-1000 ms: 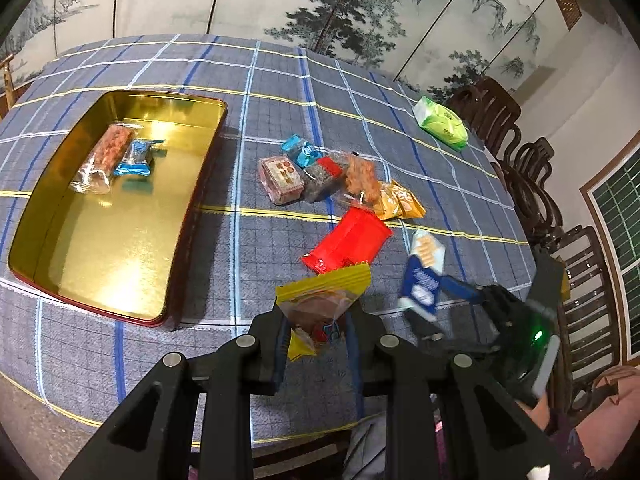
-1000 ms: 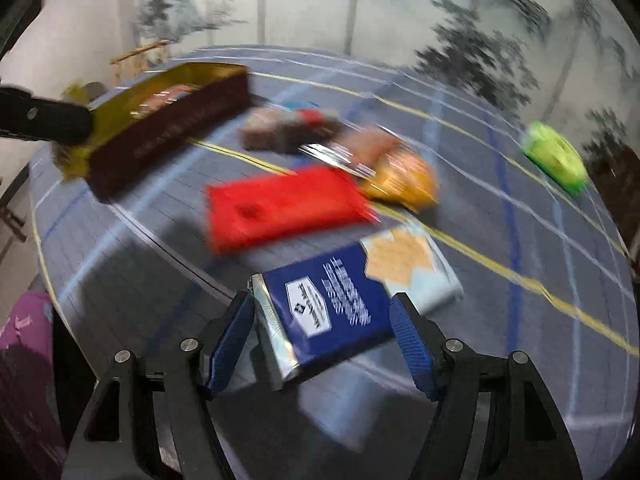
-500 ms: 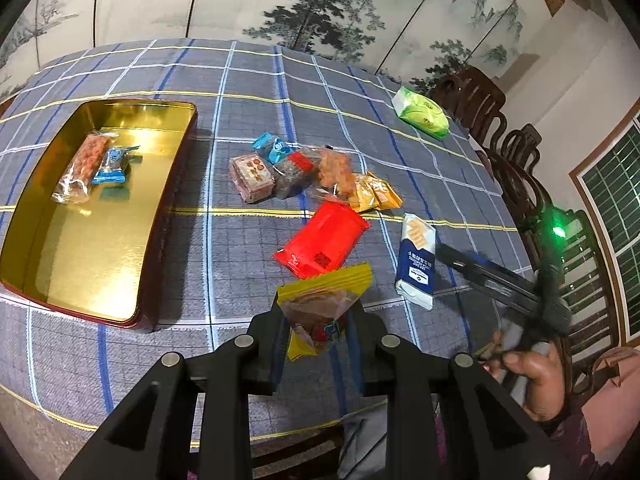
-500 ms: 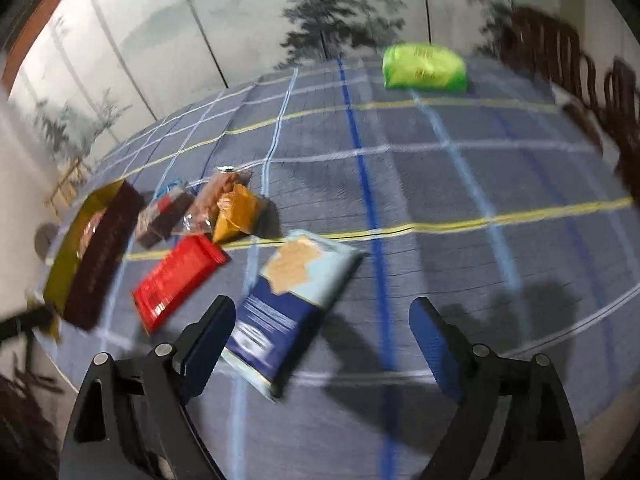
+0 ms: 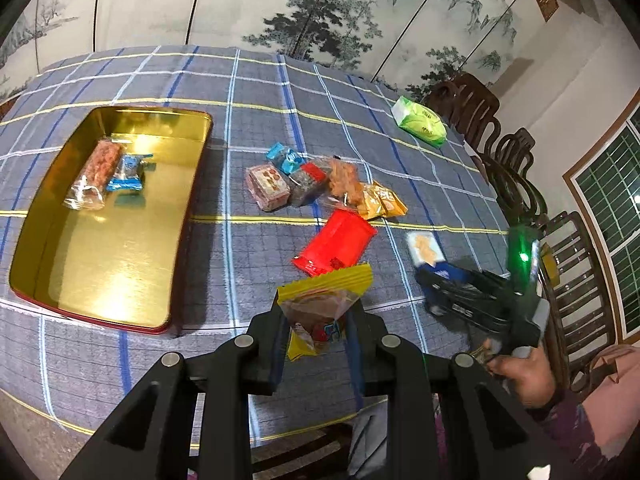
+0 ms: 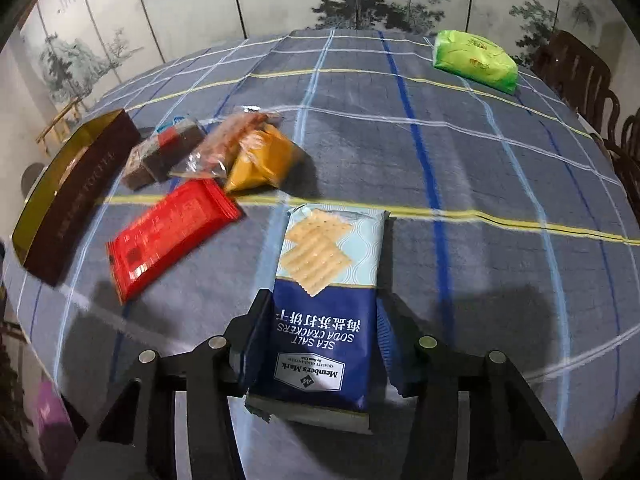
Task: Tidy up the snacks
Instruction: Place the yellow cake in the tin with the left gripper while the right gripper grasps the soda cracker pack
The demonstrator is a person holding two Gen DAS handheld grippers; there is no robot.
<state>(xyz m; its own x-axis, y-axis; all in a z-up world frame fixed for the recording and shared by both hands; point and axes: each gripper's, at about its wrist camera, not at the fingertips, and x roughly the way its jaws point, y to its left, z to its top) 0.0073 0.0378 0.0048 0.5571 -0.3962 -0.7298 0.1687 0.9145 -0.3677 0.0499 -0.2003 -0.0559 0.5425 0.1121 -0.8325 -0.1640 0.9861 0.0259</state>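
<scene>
My left gripper [image 5: 318, 326] is shut on a yellow-edged snack packet [image 5: 322, 306] and holds it above the table, right of the gold tin tray [image 5: 104, 292]. The tray holds a clear-wrapped snack [image 5: 94, 174] and a blue packet [image 5: 128, 172]. My right gripper [image 6: 320, 340] has its fingers on both sides of a blue soda cracker pack [image 6: 322, 312] that lies on the cloth; it also shows in the left wrist view [image 5: 430, 252]. A red packet [image 6: 172, 236], an orange packet [image 6: 264, 160] and several small snacks [image 5: 292, 180] lie in the middle.
A green pack [image 6: 474, 60] lies at the far right of the plaid tablecloth [image 6: 480, 160]. Dark wooden chairs [image 5: 516, 168] stand along the right side. The tray's dark outer wall [image 6: 76, 196] is at the left in the right wrist view.
My right gripper dropped the cracker pack onto the cloth, swung away, then came back and closed in around it. My left gripper kept its packet.
</scene>
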